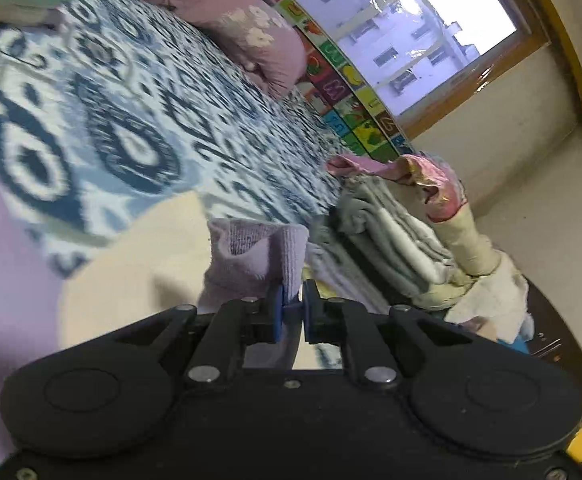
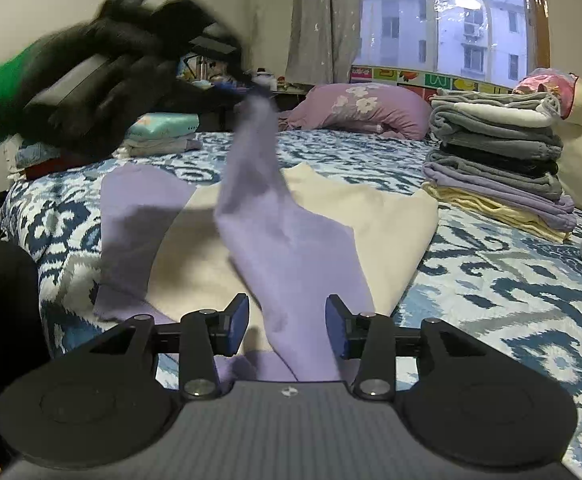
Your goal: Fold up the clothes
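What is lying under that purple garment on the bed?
Under the purple garment lies a cream cloth, spread on the blue patterned bedspread. The left tool lifts one end. The part of the cream cloth beneath the purple fabric is hidden.

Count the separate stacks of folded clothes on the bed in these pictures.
2. A tall stack of folded clothes stands at the bed's right side, near the window; a lower stack lies at the far left, partly hidden behind the left tool. More may be hidden.
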`<state>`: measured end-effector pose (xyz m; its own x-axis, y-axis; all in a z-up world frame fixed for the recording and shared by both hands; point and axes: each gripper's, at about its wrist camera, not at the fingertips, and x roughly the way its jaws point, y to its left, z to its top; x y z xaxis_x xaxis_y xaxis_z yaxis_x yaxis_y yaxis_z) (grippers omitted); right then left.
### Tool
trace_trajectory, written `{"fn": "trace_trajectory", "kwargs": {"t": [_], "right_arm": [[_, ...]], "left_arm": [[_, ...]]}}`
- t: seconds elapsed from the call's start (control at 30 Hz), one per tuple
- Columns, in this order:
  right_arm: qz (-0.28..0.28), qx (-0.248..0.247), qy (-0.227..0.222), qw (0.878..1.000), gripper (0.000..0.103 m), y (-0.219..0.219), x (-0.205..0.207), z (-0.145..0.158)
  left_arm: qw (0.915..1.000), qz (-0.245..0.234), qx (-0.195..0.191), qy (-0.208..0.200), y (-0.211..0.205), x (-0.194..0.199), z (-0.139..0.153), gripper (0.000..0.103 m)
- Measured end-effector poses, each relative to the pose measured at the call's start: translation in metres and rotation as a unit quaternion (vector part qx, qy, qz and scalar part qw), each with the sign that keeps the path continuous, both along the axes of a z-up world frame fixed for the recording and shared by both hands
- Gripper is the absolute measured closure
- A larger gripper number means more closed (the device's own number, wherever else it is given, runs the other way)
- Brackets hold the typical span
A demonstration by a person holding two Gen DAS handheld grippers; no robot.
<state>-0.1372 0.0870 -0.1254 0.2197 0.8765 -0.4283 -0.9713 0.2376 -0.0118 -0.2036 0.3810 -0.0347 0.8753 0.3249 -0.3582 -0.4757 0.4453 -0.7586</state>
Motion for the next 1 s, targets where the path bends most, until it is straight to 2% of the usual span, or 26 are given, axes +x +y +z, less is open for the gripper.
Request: {"fn": "trace_trajectory", "kwargs": {"t": [0.2,0.43,0.7,1.0], "right_arm": [[0.004,-0.014,0.022,1.0,0.06,0.0,0.006,-0.004],[0.01,-0.008,0.062,0.998,0.062,-0.007,0.015,-0.005],[0.018,-0.001,0.103,0.995,0.061,-0.014,0.025,-0.006],[0.019,0.001,0.119,0.993,0.06,-0.014,0.029,-0.007]], "left_arm": [[0.9998,-0.016,-0.014,0.007,0.003,0.054,0.004,0.096],[0.999,-0.013,-0.026,0.034,0.008,0.101,-0.009,0.096],[0.9959,-0.039,0.008,0.081,0.008,0.151,-0.022,0.096],[0.9851,-0.069,0.055,0.148,-0.003,0.198,-0.044,0.096]]}}
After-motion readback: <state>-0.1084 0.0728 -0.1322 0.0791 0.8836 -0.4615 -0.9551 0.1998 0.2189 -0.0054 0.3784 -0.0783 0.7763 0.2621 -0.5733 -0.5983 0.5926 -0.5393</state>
